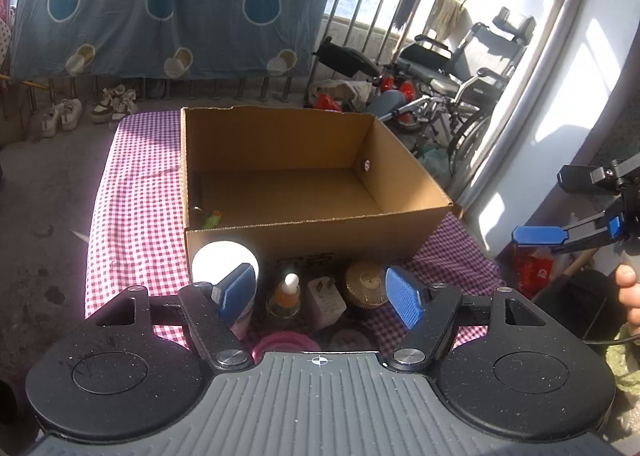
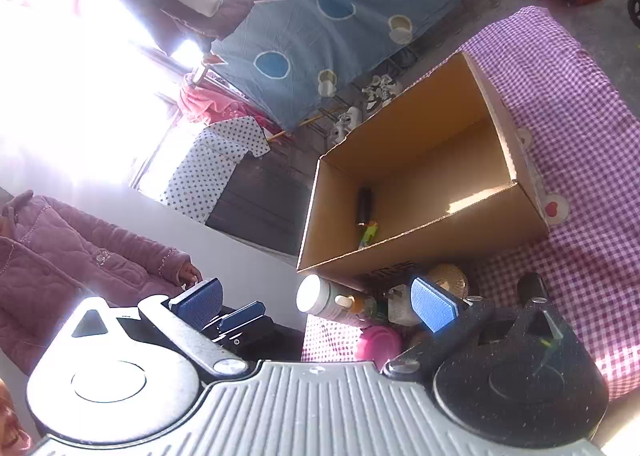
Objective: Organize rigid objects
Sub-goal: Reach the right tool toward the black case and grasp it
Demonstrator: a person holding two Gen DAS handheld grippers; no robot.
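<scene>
An open cardboard box (image 1: 304, 244) stands on the pink checked cloth (image 1: 140, 196). In the right wrist view a dark cylinder (image 2: 364, 204) and a small green item (image 2: 369, 234) lie in the box's (image 2: 400, 144) near corner. Before its front wall stand a white-capped bottle (image 1: 224, 260), a small orange spray bottle (image 1: 286, 294), a white charger plug (image 1: 326, 302) and a golden round tin (image 1: 366, 284), with a pink round object (image 1: 286, 342) nearer. My left gripper (image 1: 320, 294) hovers open over this row, touching nothing. My right gripper (image 2: 316, 302) is open and empty, held off the table's right side (image 1: 552, 208).
A wheelchair (image 1: 460, 76) and red items crowd the floor beyond the box to the right. A blue patterned sheet (image 1: 160, 4) hangs along the railing, shoes (image 1: 112, 104) below it. A person's purple quilted sleeve (image 2: 60, 264) is at the left in the right wrist view. A white wall (image 1: 560, 116) borders the right.
</scene>
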